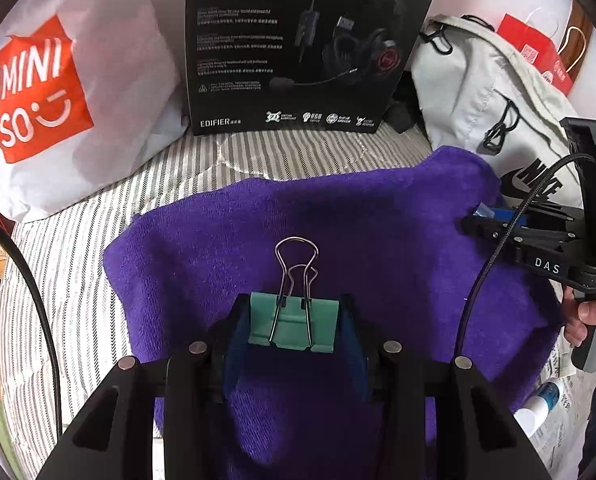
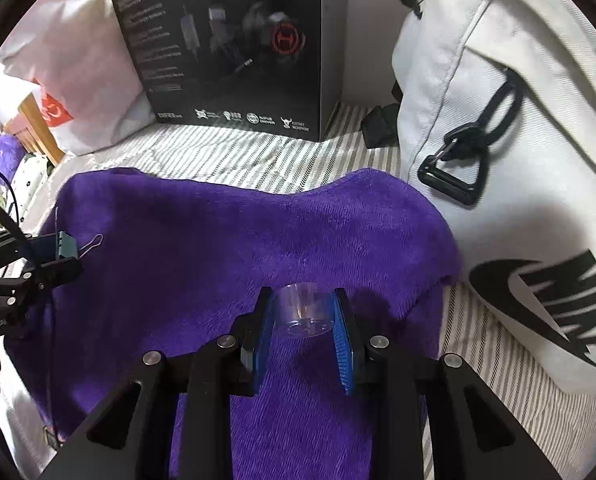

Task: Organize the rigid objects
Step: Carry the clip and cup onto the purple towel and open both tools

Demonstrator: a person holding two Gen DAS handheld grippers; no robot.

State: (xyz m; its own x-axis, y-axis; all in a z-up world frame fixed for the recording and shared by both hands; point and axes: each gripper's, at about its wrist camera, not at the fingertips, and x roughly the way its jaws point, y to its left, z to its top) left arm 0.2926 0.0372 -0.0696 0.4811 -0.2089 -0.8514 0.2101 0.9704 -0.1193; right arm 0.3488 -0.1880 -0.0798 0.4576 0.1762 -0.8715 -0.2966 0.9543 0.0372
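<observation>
Left wrist view, left to right: a white MINISO bag (image 1: pixel 54 96) lay at far left on the striped sheet (image 1: pixel 78 248); a black headset box (image 1: pixel 294 40) stood upright behind. At centre, the left gripper (image 1: pixel 294 322) pinched a green binder clip (image 1: pixel 292 326) between its blue pads, the clip body crosswise, its wire handles (image 1: pixel 296 268) pointing forward, away from the camera, above the purple towel (image 1: pixel 338 220). Right of it, the right gripper (image 1: pixel 482 222) reached in from the edge, with a white Nike bag (image 1: pixel 478 92) behind and a small white tube (image 1: pixel 538 404) below.

Right wrist view: the left gripper (image 2: pixel 64 246) with the clip (image 2: pixel 68 246) entered at left. At centre, the right gripper (image 2: pixel 304 312) was closed on a clear plastic cup (image 2: pixel 304 310), its axis upright and its mouth away from the camera, over the towel (image 2: pixel 218 240). The Nike bag (image 2: pixel 498 120) crowded the right side, touching the towel's edge; the box (image 2: pixel 226 40) stood behind.
</observation>
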